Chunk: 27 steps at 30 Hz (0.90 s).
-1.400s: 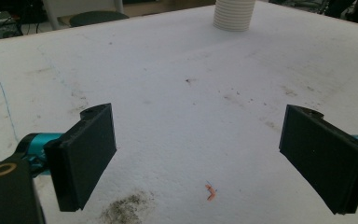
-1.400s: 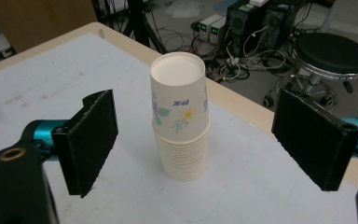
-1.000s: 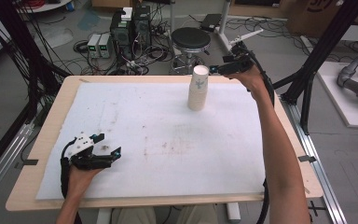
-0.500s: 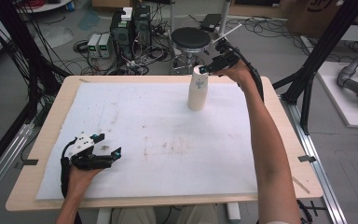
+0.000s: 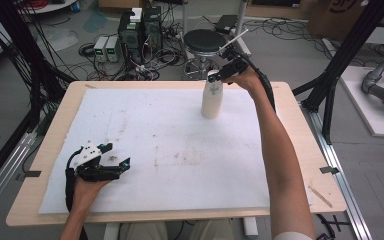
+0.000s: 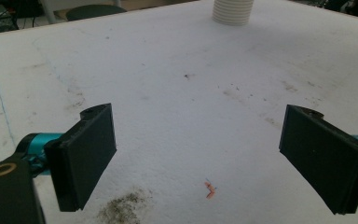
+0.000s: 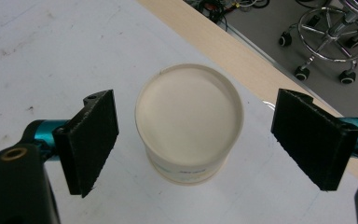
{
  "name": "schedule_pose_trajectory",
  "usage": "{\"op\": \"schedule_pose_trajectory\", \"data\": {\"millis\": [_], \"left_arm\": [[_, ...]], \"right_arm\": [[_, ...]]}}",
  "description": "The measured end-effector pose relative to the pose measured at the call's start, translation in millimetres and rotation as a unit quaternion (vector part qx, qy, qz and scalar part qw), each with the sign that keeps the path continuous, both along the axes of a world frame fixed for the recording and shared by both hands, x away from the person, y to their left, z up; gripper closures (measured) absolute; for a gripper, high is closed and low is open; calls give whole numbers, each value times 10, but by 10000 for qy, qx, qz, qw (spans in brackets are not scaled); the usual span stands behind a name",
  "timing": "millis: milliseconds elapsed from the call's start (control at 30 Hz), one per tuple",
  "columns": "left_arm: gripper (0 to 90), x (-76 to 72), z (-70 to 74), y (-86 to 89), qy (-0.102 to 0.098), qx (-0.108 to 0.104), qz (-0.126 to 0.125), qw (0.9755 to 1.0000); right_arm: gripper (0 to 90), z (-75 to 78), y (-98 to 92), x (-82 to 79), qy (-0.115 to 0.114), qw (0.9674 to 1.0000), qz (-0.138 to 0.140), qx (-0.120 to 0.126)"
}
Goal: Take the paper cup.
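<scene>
A tall stack of white paper cups (image 5: 212, 97) stands upside down on the white mat (image 5: 130, 125), near the table's far edge. My right gripper (image 5: 219, 76) hovers over the top of the stack. In the right gripper view, the top cup (image 7: 189, 116) lies between and below the wide-apart jaws of the open gripper (image 7: 203, 135), and neither pad touches it. My left gripper (image 5: 116, 156) rests low at the mat's front left. It is open (image 6: 200, 154) with only bare mat between its jaws, and the stack's ribbed base (image 6: 233, 10) shows far ahead.
The mat covers most of the wooden table (image 5: 300, 130), with faint stains and a dark smudge (image 6: 121, 210) by the left gripper. A round stool (image 5: 206, 41) and boxes of electronics with cables (image 5: 140, 25) stand on the floor beyond the far edge.
My right gripper has moved left and slightly down, from beside the stack's top to over it. The left gripper has stayed still.
</scene>
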<state>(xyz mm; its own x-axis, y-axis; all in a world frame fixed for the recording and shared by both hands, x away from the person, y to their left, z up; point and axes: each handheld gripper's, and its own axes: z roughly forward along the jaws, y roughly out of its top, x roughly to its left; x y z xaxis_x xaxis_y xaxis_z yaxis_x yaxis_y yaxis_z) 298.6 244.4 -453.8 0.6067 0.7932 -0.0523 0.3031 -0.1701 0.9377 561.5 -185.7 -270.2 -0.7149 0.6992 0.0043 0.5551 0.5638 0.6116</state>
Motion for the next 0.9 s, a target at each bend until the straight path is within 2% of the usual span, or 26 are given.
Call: {"op": "schedule_pose_trajectory", "data": {"millis": [233,333,533,600,900], "left_arm": [[106,4,1,4,16,12,5,10000],[106,7,1,4,17,1,12,10000],[106,5,0,2,29,-2,-5,10000],[107,5,1,1,26,-9,-2,10000],[107,5,0,1,26,5,-3,10000]], "right_arm": [[172,-34,41,26,24,10000,-53,-73],[250,-37,44,29,39,9999,-6,-94],[302,-41,48,28,21,10000,-35,-89],[356,-39,49,23,-4,10000,21,-80],[365,-35,59,13,-31,9999,50,-145]]}}
